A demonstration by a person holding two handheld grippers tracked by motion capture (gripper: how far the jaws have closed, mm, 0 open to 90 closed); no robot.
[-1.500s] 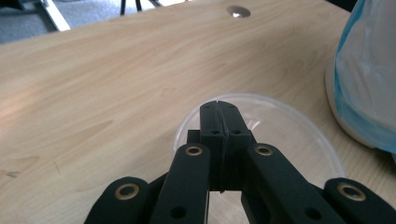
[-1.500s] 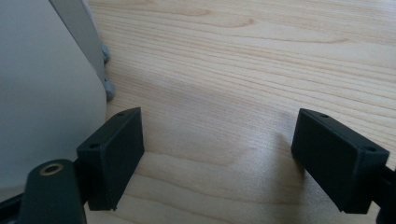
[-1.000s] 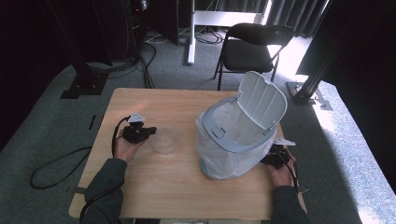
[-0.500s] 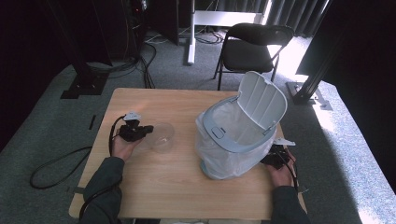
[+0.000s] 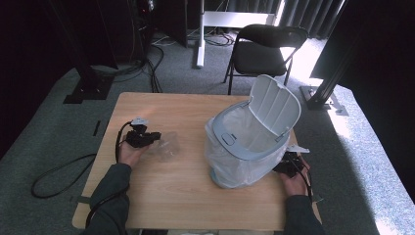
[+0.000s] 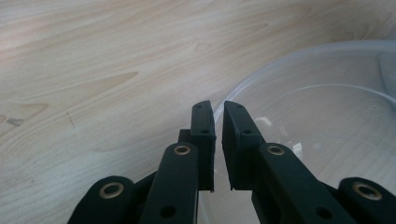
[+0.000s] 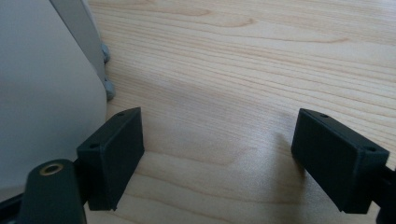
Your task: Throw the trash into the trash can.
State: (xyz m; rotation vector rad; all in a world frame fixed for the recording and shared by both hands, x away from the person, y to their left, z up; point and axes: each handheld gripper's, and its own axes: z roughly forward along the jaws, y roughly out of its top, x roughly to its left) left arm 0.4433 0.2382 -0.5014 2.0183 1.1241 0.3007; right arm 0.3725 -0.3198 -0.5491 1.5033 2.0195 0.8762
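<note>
So far nothing binned: table (image 5: pixel 161 196) holds the lined flip-lid trash bin (image 5: pixel 244 147), lid up. Clear plastic bowl (image 5: pixel 165 146) sits left of it, rim pinched by left gripper (image 6: pixel 217 122). Right gripper (image 7: pixel 217 154) gapes empty beside the bin.

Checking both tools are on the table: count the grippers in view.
2. The left gripper is at the table's left side, nearly closed at the clear plastic container. The right gripper sits open beside the bin.

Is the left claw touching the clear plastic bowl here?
Touching. The left gripper view shows the left claw nearly shut on the rim of the clear plastic bowl, which passes between its jaws.
</note>
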